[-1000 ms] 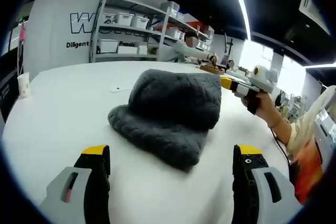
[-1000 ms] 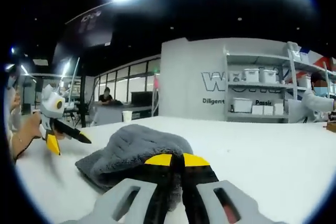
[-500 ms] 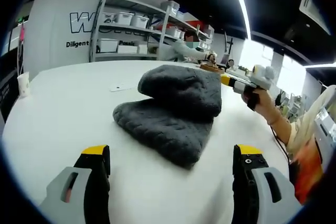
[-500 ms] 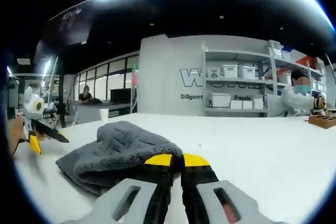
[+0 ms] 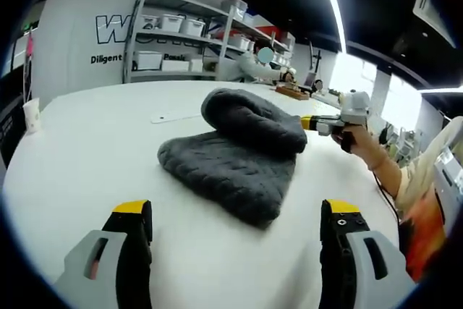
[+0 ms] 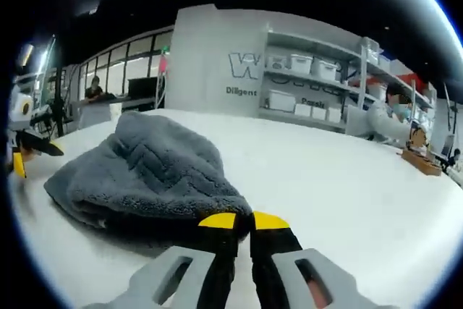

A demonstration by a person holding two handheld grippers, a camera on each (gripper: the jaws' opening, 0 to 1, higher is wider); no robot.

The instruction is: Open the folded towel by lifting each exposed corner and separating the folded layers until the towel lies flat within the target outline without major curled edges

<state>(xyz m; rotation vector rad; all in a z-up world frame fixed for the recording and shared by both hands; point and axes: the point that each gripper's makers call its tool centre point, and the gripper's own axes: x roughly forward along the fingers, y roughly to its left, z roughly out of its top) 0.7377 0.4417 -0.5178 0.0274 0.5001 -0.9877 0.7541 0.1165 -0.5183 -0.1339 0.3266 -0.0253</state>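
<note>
On white table | grey towel folded | L gripper spread | R gripper pinching towel (shelves behind)

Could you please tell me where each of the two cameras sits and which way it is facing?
Left gripper view: rides the left gripper, jaws wide apart, facing the folded grey towel on the white table; the person's hand holds the right gripper.
Right gripper view: rides the right gripper, jaws closed at the towel's edge.
Shared: towel, table, storage shelves.
</note>
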